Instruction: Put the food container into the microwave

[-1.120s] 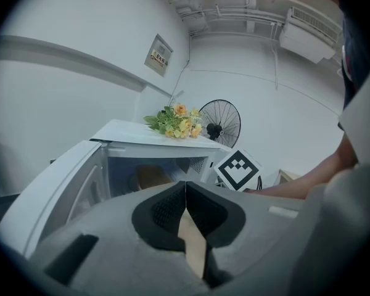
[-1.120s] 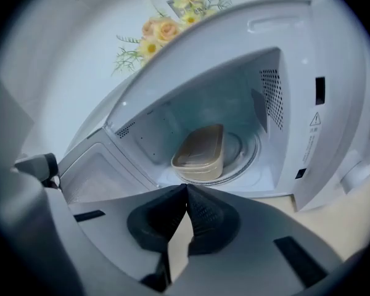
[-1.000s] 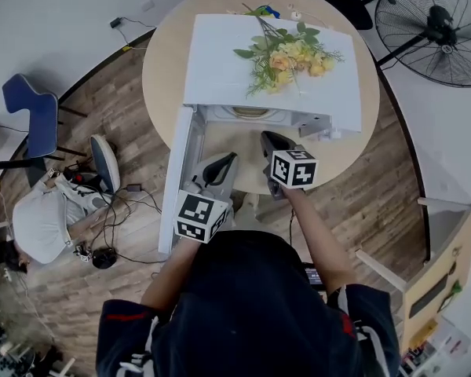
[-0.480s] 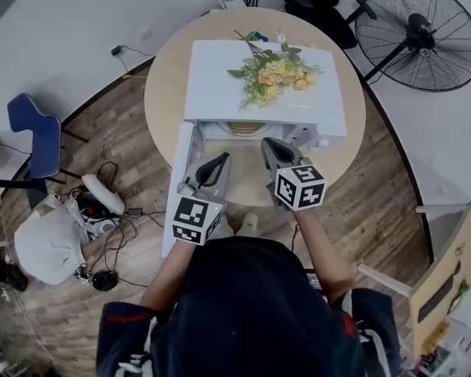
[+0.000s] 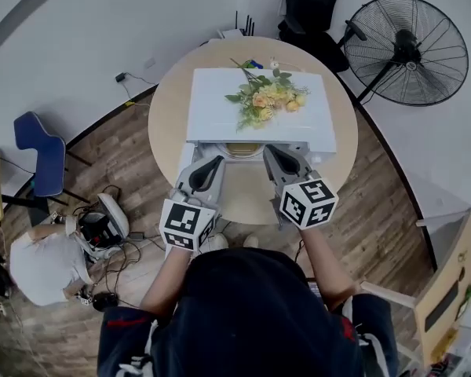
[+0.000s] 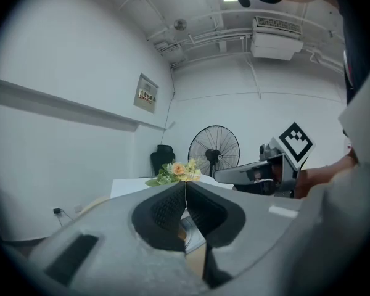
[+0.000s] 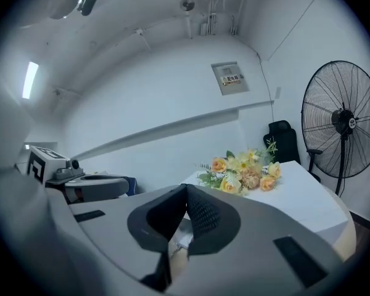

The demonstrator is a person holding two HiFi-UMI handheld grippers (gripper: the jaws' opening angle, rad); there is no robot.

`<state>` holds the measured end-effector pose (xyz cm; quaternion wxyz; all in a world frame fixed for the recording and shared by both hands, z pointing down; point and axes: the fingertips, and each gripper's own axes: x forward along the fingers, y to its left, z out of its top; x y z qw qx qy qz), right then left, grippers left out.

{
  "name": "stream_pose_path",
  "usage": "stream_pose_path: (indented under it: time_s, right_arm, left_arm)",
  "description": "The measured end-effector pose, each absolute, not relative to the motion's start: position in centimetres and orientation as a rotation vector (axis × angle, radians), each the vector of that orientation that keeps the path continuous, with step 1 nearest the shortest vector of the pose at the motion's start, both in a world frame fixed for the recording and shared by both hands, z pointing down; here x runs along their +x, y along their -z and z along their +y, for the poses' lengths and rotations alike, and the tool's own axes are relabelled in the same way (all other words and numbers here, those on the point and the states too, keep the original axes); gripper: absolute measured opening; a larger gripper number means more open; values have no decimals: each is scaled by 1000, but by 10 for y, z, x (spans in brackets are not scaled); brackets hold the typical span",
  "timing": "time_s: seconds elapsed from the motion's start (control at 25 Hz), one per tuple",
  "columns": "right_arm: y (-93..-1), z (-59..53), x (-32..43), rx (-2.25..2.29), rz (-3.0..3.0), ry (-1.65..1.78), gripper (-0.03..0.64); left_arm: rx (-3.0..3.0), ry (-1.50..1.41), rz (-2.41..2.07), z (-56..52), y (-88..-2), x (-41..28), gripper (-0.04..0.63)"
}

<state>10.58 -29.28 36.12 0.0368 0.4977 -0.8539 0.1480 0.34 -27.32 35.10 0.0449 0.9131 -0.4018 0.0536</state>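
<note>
Risen since earlier frame: left tongs [image 5: 214, 162], right tongs [image 5: 272, 151], both closed, empty. White boxy microwave [image 5: 259, 124] open at centre of round wooden surface [image 5: 166, 104]; food container inside unclear; task judged nearly done.

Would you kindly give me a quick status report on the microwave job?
Left gripper shut, empty; right gripper shut, empty. Microwave open; round item inside, container unconfirmed. Flowers on top, nothing blocking.
</note>
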Motion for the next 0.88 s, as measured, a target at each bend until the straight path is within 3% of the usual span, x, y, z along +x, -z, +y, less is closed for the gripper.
stream_pose_path:
  time_s: [0.88]
  right_arm:
    - [-318,-287,110,1587,-2652,-262,11]
  left_arm:
    - [2850,-88,-1232,-275,-320,9,18]
